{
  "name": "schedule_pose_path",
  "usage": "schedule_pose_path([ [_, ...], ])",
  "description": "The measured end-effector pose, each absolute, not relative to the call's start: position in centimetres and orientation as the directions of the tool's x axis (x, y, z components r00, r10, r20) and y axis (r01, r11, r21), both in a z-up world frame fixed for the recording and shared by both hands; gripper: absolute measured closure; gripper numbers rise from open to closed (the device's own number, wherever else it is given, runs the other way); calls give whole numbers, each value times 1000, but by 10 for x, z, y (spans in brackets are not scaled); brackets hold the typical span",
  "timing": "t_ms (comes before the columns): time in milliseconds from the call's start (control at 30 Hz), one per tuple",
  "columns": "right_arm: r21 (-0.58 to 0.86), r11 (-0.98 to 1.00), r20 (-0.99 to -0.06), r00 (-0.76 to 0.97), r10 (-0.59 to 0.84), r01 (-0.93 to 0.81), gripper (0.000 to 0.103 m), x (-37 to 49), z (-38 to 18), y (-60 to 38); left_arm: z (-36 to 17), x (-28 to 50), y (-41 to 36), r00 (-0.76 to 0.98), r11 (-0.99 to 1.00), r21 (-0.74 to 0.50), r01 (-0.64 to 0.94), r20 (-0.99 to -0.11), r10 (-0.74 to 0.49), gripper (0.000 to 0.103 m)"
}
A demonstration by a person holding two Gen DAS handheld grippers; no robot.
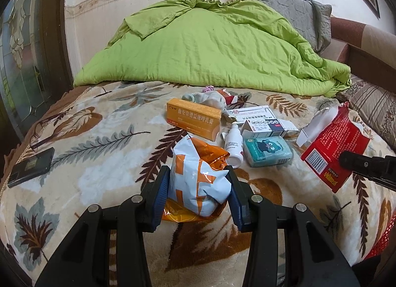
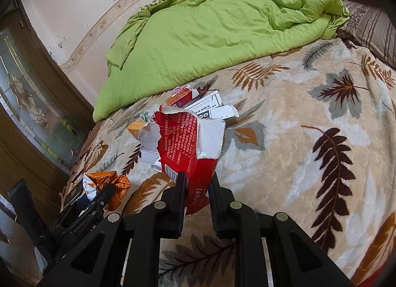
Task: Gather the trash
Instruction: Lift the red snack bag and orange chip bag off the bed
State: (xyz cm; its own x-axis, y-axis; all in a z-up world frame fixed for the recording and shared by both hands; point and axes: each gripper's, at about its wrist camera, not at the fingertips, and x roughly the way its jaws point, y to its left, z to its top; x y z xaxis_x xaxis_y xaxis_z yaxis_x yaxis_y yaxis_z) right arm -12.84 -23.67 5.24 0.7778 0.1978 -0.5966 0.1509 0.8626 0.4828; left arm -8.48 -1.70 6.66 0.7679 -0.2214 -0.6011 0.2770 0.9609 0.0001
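Left wrist view: the left gripper [image 1: 198, 183] is closed on a crumpled white-and-orange snack bag [image 1: 198, 175], its blue pads pressed against both sides, the bag's foot resting on the leaf-print blanket [image 1: 99, 143]. Just beyond it the trash clusters: an orange medicine box [image 1: 194, 121], a small white bottle [image 1: 234, 146] lying beside a teal tissue pack [image 1: 267, 151], white cartons [image 1: 259, 120] and a balled sock [image 1: 210, 98] farther back. A dark phone [image 1: 31, 167] lies at the far left near the bed's edge. To the right, the right gripper [image 2: 196, 183] is clamped narrow on the bottom of a torn red packet [image 2: 183, 143], which stands upright with its ragged white-lined top open; it screens part of the cartons behind. A heaped green quilt [image 1: 210, 47] fills the far side against the wall, with a grey pillow [image 1: 284, 7] behind. The right half of the blanket lies bare in the right wrist view, up to a striped pillow [image 2: 371, 27] at the far right.
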Motion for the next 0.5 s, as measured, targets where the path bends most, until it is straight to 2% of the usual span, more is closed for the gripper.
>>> schedule_pose_path([
  [500,489,857,-596,779,194,160,84,-130,52,-241,69,-88,-19,731,930,-84,358,-594,-335,60],
])
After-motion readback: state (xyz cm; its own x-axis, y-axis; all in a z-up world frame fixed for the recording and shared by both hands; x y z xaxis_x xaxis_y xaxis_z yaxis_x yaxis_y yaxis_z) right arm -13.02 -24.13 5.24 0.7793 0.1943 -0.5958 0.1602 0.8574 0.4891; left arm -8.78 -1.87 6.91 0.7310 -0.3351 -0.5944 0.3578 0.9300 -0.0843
